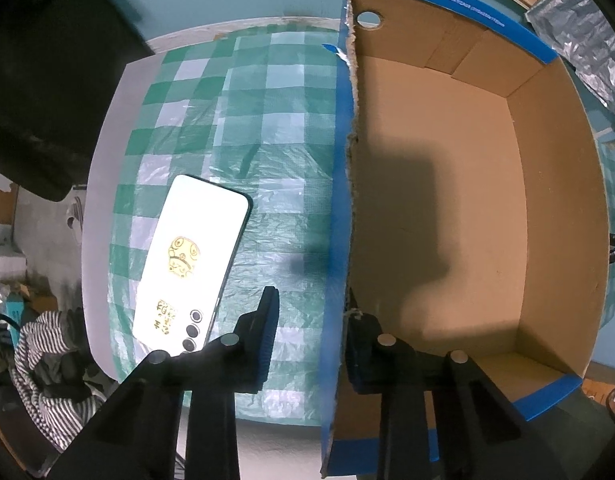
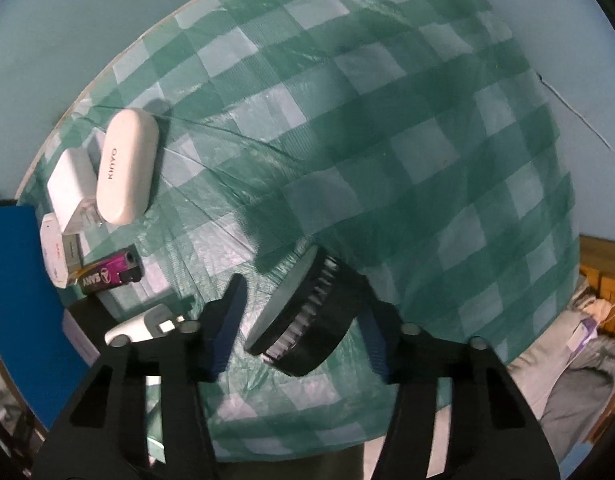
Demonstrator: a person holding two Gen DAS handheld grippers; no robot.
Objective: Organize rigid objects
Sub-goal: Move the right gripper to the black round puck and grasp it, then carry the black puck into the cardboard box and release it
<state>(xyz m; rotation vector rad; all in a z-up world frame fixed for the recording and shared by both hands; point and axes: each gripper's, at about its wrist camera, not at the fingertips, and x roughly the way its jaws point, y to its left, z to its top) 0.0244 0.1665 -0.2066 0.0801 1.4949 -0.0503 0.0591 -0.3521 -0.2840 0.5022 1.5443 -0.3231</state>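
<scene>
In the left wrist view, my left gripper (image 1: 309, 332) is open and straddles the left wall of an empty cardboard box (image 1: 439, 208) with blue trim, one finger outside and one inside. A white phone (image 1: 191, 260) lies face down on the checked cloth left of the box. In the right wrist view, my right gripper (image 2: 303, 320) is open around a round black brush (image 2: 307, 312) with white bristles, tilted between the fingers; I cannot tell whether the pads touch it. A white case (image 2: 125, 166), white charger (image 2: 73, 188), purple-and-black battery (image 2: 109, 274) and small white items lie at the left.
The round table carries a green-and-white checked cloth (image 2: 387, 140). A blue box wall (image 2: 19, 300) stands at the left edge of the right wrist view. A dark object (image 1: 55, 80) looms at upper left of the left wrist view. Striped cloth (image 1: 47, 360) lies below the table edge.
</scene>
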